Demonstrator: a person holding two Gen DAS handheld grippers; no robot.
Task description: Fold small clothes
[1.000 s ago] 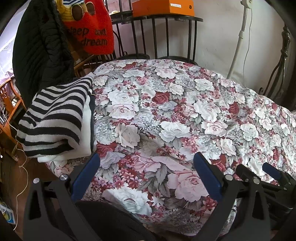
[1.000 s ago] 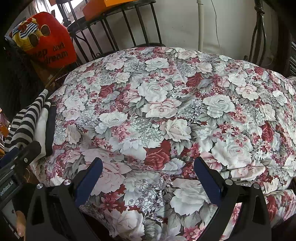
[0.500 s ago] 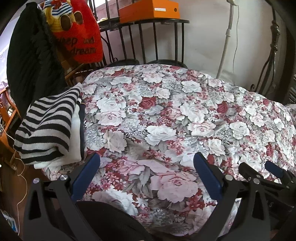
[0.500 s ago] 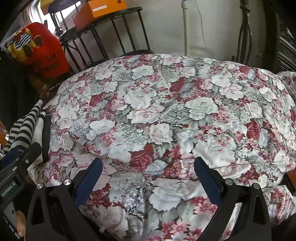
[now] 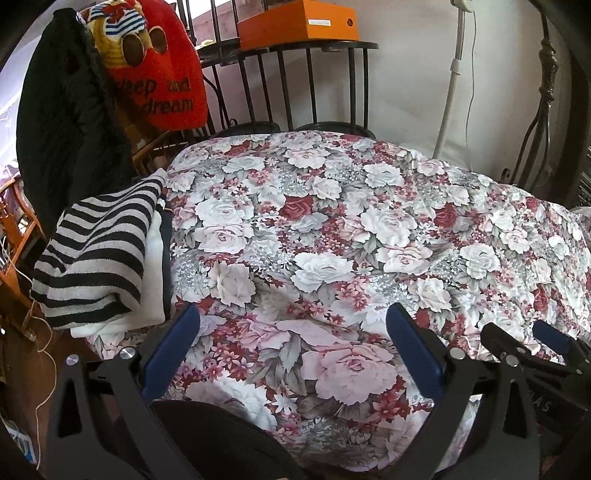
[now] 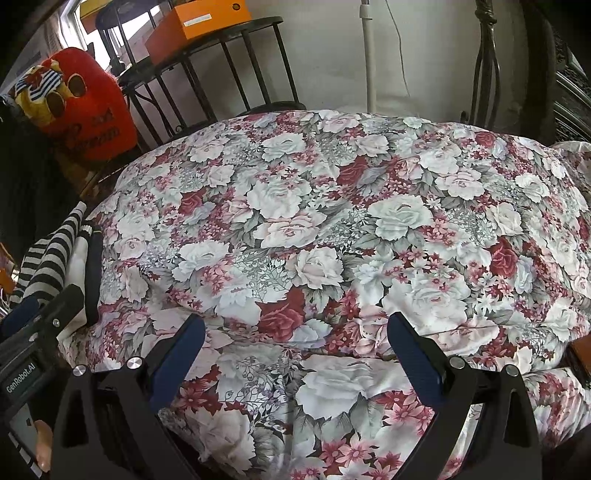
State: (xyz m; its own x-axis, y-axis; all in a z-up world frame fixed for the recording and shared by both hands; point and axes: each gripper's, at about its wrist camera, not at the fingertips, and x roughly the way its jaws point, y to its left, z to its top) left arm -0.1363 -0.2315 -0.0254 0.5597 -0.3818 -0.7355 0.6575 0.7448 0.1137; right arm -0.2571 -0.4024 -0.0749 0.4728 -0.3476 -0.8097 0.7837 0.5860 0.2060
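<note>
A folded black-and-white striped garment point(image 5: 96, 254) lies on top of a white folded one point(image 5: 153, 284) at the left edge of the flower-print bed cover point(image 5: 332, 229). The pile also shows at the left in the right wrist view point(image 6: 48, 266). My left gripper point(image 5: 295, 343) is open and empty, over the near edge of the cover, to the right of the pile. My right gripper point(image 6: 295, 350) is open and empty over the near middle of the cover point(image 6: 332, 221). The right gripper's tip shows at the lower right of the left wrist view point(image 5: 524, 350).
A black coat point(image 5: 66, 122) and a red plush item point(image 5: 155, 66) hang at the back left. A black metal rack with an orange box point(image 5: 299, 22) stands behind the bed. A white pole point(image 5: 450, 88) and a dark metal bedpost point(image 5: 546, 85) stand at the back right.
Both grippers have drawn back and tilted up a little, so more of the wall and rack shows. Both stay open and empty. The clothes pile has not moved.
</note>
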